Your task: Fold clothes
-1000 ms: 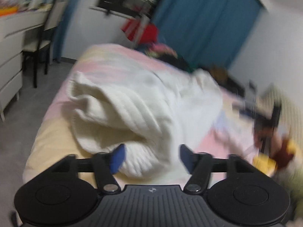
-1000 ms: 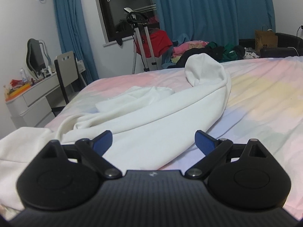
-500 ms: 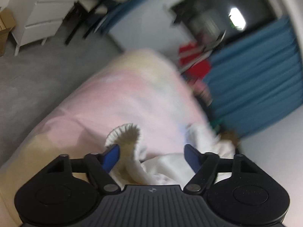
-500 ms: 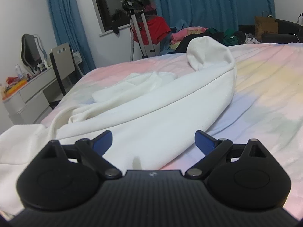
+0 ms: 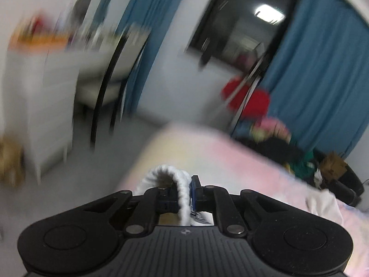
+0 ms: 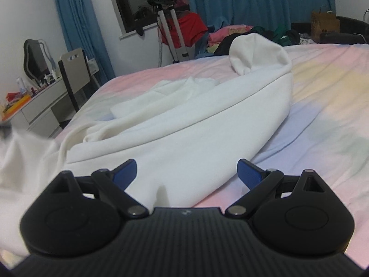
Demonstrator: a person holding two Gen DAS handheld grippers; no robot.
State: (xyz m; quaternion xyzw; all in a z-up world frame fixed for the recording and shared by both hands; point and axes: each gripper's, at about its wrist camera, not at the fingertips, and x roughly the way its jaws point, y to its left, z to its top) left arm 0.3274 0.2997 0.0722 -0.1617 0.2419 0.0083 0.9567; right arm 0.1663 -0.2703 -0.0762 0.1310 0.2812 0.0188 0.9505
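A white sweatshirt (image 6: 184, 127) lies crumpled across the pastel bedsheet (image 6: 322, 92), its hood (image 6: 256, 53) standing up at the far end. In the left wrist view my left gripper (image 5: 184, 194) is shut on the sweatshirt's ribbed cuff (image 5: 182, 184), which loops up between the blue pads, lifted over the bed's left edge. My right gripper (image 6: 186, 173) hovers open low over the sweatshirt's near part, nothing between its fingers. A raised part of the white cloth (image 6: 20, 161) shows blurred at the left edge of the right wrist view.
A white desk (image 6: 39, 106) with clutter and a chair (image 6: 73, 73) stand left of the bed. A garment steamer stand (image 6: 166, 23), a red garment (image 6: 191, 27) and a pile of clothes (image 6: 230, 34) sit beyond the bed by blue curtains (image 6: 253, 0). A brown bag (image 6: 325, 23) stands far right.
My left gripper has shut on the ribbed cuff and swung up and left, lifting it. The right gripper barely moved; the cloth at its left has risen.
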